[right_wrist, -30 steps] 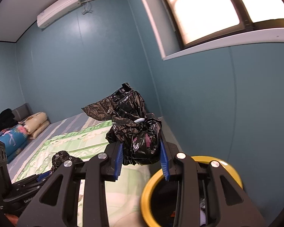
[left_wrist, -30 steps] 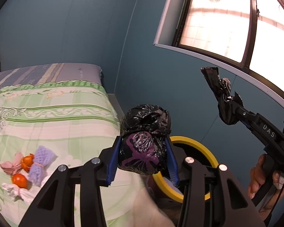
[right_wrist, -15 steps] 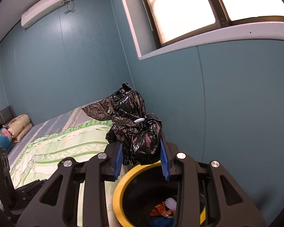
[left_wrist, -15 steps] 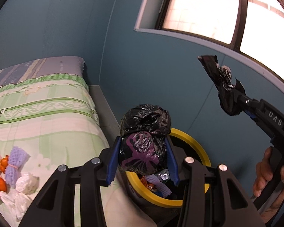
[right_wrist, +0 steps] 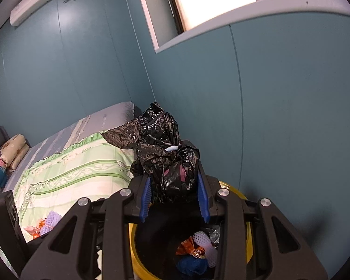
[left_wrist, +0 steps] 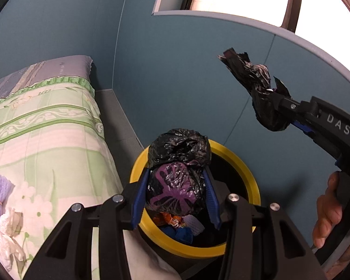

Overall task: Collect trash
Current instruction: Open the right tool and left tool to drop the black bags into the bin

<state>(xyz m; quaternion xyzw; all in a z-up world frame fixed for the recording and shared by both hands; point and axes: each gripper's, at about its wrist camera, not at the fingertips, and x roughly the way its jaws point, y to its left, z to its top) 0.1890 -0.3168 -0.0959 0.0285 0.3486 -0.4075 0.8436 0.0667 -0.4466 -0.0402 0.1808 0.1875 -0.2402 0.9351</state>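
Both grippers, left and right, clenched black bags above the bin; each should centre over its opening before letting go.

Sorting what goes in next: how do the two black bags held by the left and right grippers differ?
The left gripper's bag is a tight round bundle with a purple pattern showing; the right gripper's bag is looser, with a ragged flap sticking out. The left one hangs over the yellow bin. Both are crinkled black plastic, clamped between blue pads.
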